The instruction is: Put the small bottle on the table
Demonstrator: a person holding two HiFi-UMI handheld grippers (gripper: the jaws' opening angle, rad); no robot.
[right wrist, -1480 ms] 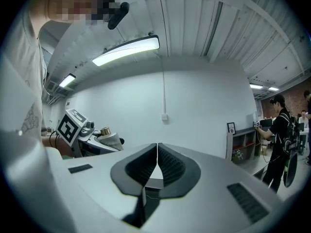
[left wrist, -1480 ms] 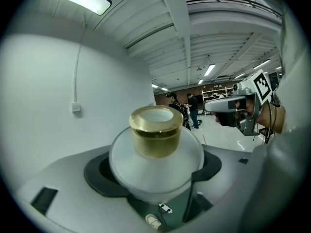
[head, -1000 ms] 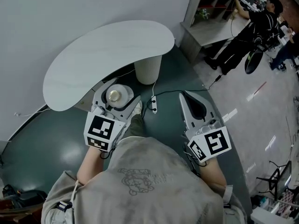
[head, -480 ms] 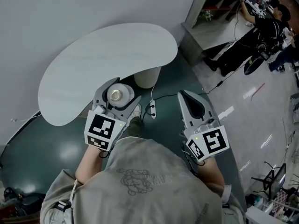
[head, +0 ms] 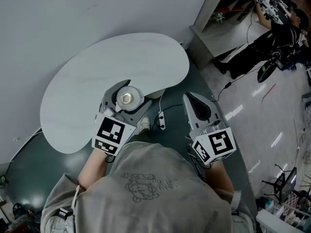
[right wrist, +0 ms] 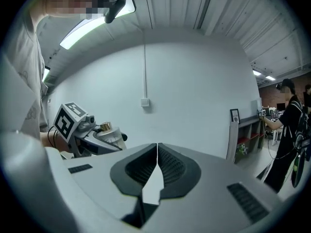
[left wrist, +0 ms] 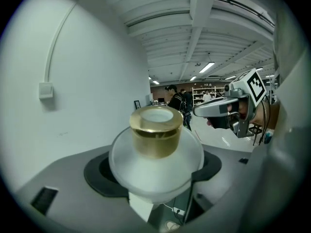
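White and frosted, with a gold cap, the small bottle [head: 126, 99] stands upright between the fingers [left wrist: 99, 173] of your left gripper [head: 124, 92]. The two fingers pinch its round body from both sides, and the dark pads touch it on the left and on the right. In the head view the bottle is over the near edge of the pale tabletop [head: 92, 76], at the inward curve of its kidney shape. I cannot tell whether the bottom of the bottle touches the surface.

Your right gripper [head: 192, 100] is well apart from the bottle, at your right side, over the dark green floor [head: 34, 164]. Its fingers are pressed together with nothing between them; in the right gripper view the two ribbed pads meet in one thin line. The same view shows your left gripper with the bottle at the left, in front of the light grey wall [right wrist: 194, 91].

On the floor between the two grippers lies a white power strip [head: 161, 121] with its cable. Far to the right a person in dark clothes [head: 274, 38] stands near a shelf [head: 228, 18].
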